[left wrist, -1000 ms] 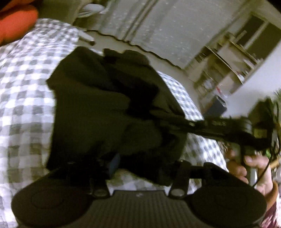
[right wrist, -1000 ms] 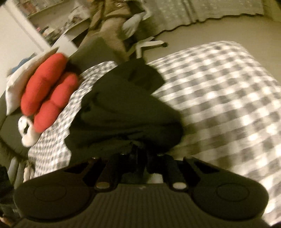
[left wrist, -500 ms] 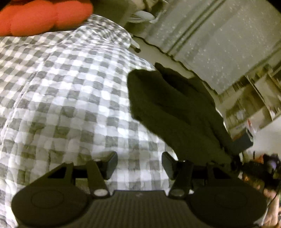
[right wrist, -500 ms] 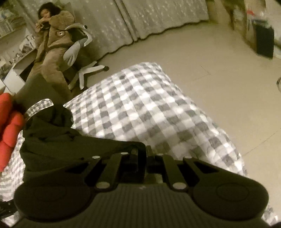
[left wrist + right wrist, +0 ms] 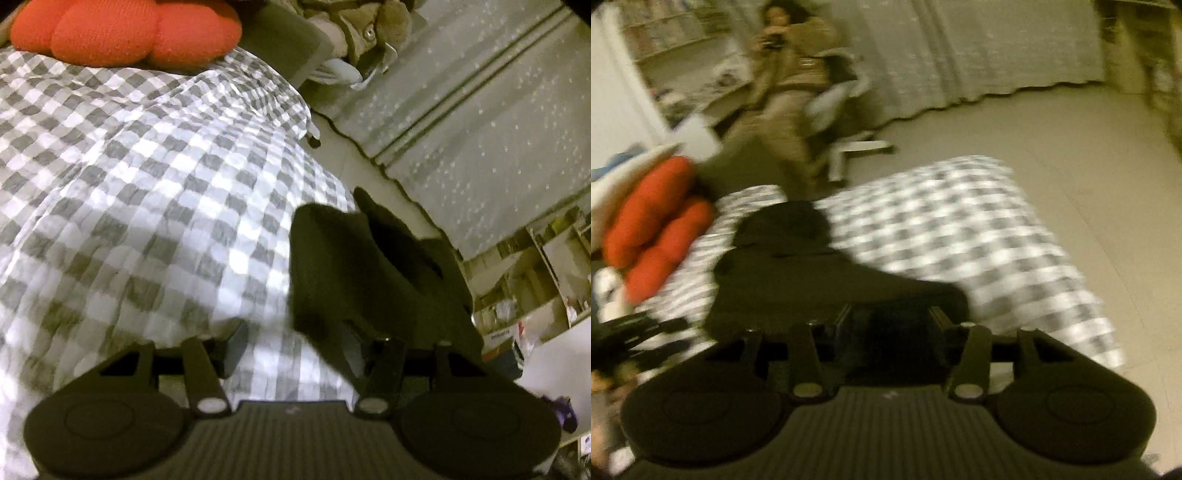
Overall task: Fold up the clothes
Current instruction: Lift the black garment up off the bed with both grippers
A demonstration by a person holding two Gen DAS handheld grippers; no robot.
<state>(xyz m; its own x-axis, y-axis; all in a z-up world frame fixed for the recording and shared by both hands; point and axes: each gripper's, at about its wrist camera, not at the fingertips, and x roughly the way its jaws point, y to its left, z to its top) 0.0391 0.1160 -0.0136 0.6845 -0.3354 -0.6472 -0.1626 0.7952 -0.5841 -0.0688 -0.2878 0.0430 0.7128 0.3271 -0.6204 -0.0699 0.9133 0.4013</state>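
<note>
A dark garment (image 5: 369, 277) lies bunched on the grey-and-white checked bedspread (image 5: 147, 203), near the bed's edge. My left gripper (image 5: 291, 347) is open over the bedspread with only checked cloth between its fingers. The garment's near fold overlaps its right finger. The right wrist view is blurred. There the garment (image 5: 798, 280) stretches from just in front of my right gripper (image 5: 890, 321) out across the bedspread (image 5: 960, 229). The right jaws are opening, dark cloth lies between them, and the pads stand off it.
A red cushion (image 5: 122, 29) lies at the head of the bed, also seen as the red cushion (image 5: 657, 221). A person (image 5: 790, 74) sits in a swivel chair past the bed. Curtains (image 5: 480, 110), bare floor (image 5: 1052, 147) and cluttered shelves (image 5: 546, 266) surround the bed.
The left gripper let go of the garment and swung away over the bedspread. The right gripper, shut on the cloth until half a second ago, now has its fingers apart.
</note>
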